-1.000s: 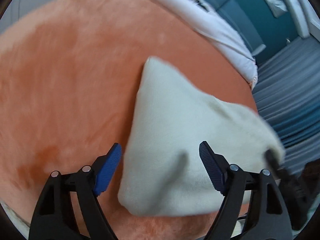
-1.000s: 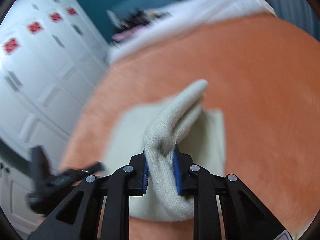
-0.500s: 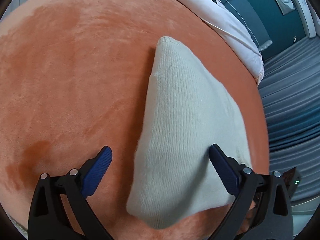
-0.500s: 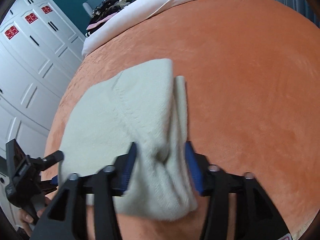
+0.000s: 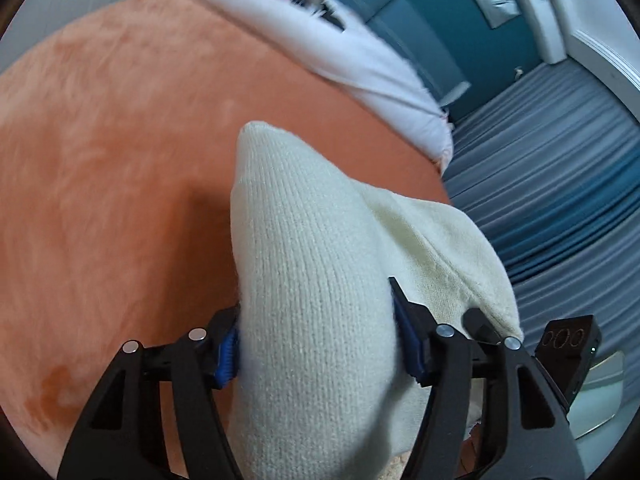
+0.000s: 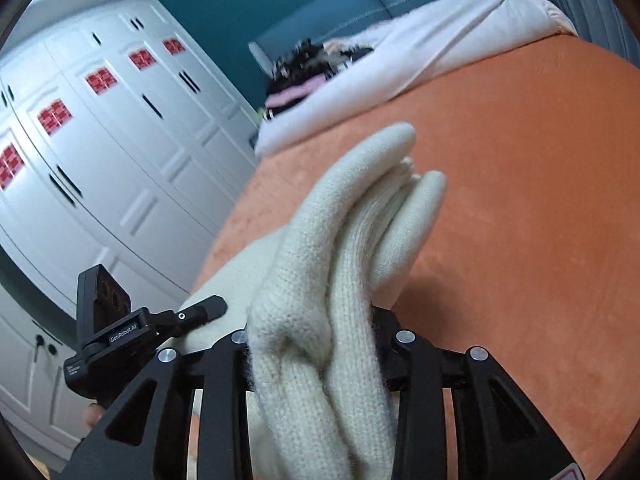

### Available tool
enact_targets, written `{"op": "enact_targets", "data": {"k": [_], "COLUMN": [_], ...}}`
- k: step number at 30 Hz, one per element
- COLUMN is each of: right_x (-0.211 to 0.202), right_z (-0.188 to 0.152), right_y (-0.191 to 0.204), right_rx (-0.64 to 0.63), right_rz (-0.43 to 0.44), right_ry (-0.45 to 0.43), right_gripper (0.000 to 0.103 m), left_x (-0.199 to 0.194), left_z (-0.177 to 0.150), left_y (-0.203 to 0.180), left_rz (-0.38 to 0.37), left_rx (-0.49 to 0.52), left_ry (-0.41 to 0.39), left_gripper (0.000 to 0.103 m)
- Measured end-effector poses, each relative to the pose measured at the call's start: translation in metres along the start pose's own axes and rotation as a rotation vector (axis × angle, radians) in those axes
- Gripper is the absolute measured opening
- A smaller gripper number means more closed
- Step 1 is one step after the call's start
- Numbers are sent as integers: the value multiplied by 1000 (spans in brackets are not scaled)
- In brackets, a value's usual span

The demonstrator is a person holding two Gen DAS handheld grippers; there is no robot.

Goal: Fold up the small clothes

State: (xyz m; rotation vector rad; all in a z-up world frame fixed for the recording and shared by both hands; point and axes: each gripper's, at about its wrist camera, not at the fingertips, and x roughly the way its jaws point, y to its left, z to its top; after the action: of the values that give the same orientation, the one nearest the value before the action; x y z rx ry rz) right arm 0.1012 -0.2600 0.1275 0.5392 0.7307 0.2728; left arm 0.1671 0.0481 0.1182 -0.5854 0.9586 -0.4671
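A cream knitted garment [image 5: 316, 280] is lifted off the orange blanket [image 5: 120, 160], folded into thick layers. My left gripper [image 5: 316, 348] is shut on its near edge, the blue pads pressing the knit from both sides. My right gripper [image 6: 316, 344] is shut on the other near edge of the same garment [image 6: 352, 216], whose folded layers stick up and forward. The left gripper also shows at the left of the right wrist view [image 6: 152, 324], touching the cloth. The fingertips of the right gripper are hidden by the knit.
The orange blanket [image 6: 520, 200] covers a bed. A white sheet [image 5: 352, 52] and a dark and pink clothes pile [image 6: 316, 68] lie at its far end. White wardrobe doors [image 6: 100, 140] stand on the left, grey-blue curtains [image 5: 560, 168] on the right.
Both grippers were open around the flat garment half a second ago. Now both have closed on it and raised it off the blanket, bunching it.
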Motion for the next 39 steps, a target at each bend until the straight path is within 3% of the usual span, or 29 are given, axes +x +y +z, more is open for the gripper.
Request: {"op": "enact_targets", "data": {"k": [3, 6, 7, 8, 10, 13, 15, 17, 19, 28, 32, 36, 39], "right_x": [13, 72, 83, 74, 39, 2, 3, 34, 58, 17, 8, -8, -11], "right_z": [-9, -38, -52, -55, -59, -66, -73, -77, -90, -82, -109, -155, -177], "right_y": [-31, -91, -107, -105, -93, -62, -53, -65, -84, -40, -34, -52, -56], "right_rx": [7, 131, 172, 195, 200, 100, 17, -13, -4, -10, -15, -18, -56], "right_rz": [-58, -193, -301, -264, -233, -238, -295, -369, -398, -379, -425, -478, -508], "right_ry": [26, 213, 287, 234, 132, 45, 69, 170, 224, 144, 107, 112, 93], "right_gripper": [36, 39, 40, 42, 43, 24, 7, 2, 0, 0, 14, 36, 42], "left_x": [25, 78, 81, 69, 48, 25, 28, 42, 53, 28, 22, 22, 25], "left_z": [-14, -38, -46, -53, -62, -75, -82, -86, -88, -102, -118, -139, -155], "left_y": [3, 38, 47, 50, 45, 31, 26, 31, 40, 15, 7, 8, 12], "left_rz": [93, 287, 286, 221, 287, 326, 388, 449, 454, 524, 541, 566, 587], "left_rx": [51, 21, -10, -37, -2, 90, 158, 187, 173, 259, 283, 322, 346], "left_ry": [-8, 128, 153, 109, 77, 47, 64, 106, 137, 74, 50, 19, 18], "left_gripper": [71, 64, 67, 68, 67, 67, 67, 68, 68, 67, 74, 83, 83]}}
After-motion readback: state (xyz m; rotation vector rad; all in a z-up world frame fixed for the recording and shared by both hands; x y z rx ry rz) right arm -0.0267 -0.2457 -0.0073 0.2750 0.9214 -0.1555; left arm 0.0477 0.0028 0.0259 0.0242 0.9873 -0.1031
